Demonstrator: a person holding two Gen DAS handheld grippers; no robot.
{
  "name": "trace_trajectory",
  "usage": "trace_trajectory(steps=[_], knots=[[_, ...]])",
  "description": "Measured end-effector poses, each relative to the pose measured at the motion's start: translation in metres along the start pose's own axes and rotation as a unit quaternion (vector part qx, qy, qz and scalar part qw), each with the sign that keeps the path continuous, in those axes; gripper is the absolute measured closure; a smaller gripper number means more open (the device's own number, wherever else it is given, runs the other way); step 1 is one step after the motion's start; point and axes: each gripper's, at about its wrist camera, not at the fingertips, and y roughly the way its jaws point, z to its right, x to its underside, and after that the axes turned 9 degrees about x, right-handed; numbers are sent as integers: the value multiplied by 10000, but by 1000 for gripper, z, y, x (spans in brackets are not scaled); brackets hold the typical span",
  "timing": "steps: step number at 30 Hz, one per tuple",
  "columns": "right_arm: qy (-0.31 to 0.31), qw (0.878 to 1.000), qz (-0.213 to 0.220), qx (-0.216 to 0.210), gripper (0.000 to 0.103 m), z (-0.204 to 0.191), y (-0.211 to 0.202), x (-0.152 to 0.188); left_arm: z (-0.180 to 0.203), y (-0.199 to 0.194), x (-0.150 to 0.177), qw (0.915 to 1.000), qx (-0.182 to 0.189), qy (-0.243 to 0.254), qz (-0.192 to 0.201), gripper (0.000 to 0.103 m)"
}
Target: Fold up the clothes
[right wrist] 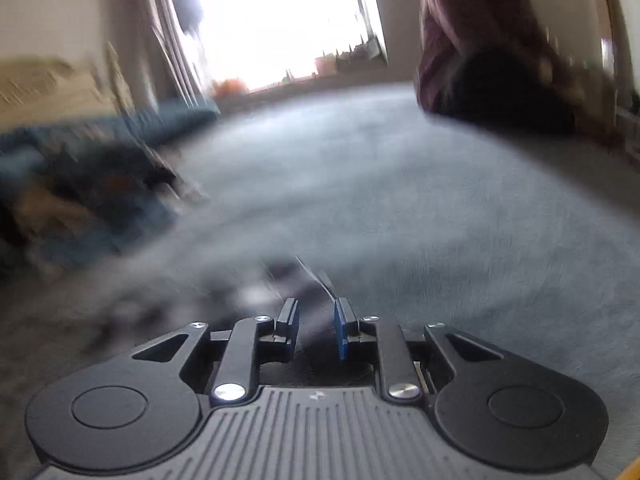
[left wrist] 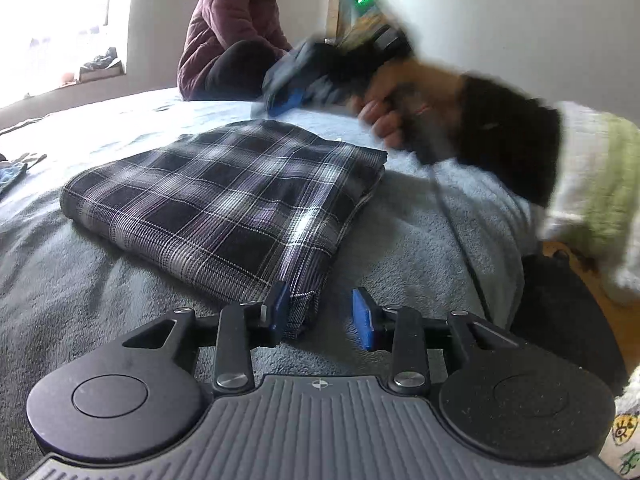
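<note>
A folded dark plaid garment (left wrist: 224, 196) lies flat on the grey-blue bed cover (left wrist: 80, 280). My left gripper (left wrist: 320, 314) is open at the garment's near corner, which lies between its blue pads, nearer the left pad (left wrist: 280, 308). My right gripper (left wrist: 288, 96) shows blurred in the left wrist view, held in a hand above the garment's far edge. In the right wrist view that gripper (right wrist: 316, 324) is open, and a blurred dark patch of the plaid cloth (right wrist: 256, 292) lies below and ahead of its pads.
A person in a maroon jacket (left wrist: 236, 28) sits at the far side of the bed. A blurred pile of blue and dark clothes (right wrist: 80, 184) lies to the left in the right wrist view. A bright window (right wrist: 280, 20) is behind.
</note>
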Motion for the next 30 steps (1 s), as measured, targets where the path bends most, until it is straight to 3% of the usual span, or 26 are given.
trace_trajectory(steps=[2,3,6,8,12,13,15,18,21,23,30], knots=[[280,9993,-247,-19,71,13,20,3,0,-2,0,10000,1,-25,13,69],[509,9983,-256,-89,70,23,20,2,0,-4,-1,10000,2,-25,-7,69],[864,9956,80,-360,70,50,-17,-6,-6,-14,-4,9999,45,-165,-13,69],[1238,9903,182,-607,55,75,-38,-8,-14,-26,-9,9995,-9,-303,52,68],[1995,9719,-305,-1215,48,117,-48,6,-37,-53,-15,9956,-153,-836,390,56],[2065,9685,-469,-1309,43,125,-46,16,-45,-57,-16,9929,-160,-1093,450,51],[2055,9643,-802,-1463,32,129,-37,27,-65,-53,-17,9843,-208,-1703,405,50],[2079,9511,-1493,-1729,28,127,-14,43,-93,-41,-18,9648,-264,-2601,292,50],[2018,9454,-1601,-1996,17,119,-1,45,-116,-27,-16,9426,-247,-3324,217,50],[2019,9374,-1653,-2305,10,114,6,37,-123,-19,-19,9384,-247,-3440,204,50],[1789,9262,-1921,-2706,10,86,53,9,-141,7,-32,9304,-176,-3659,145,50]])
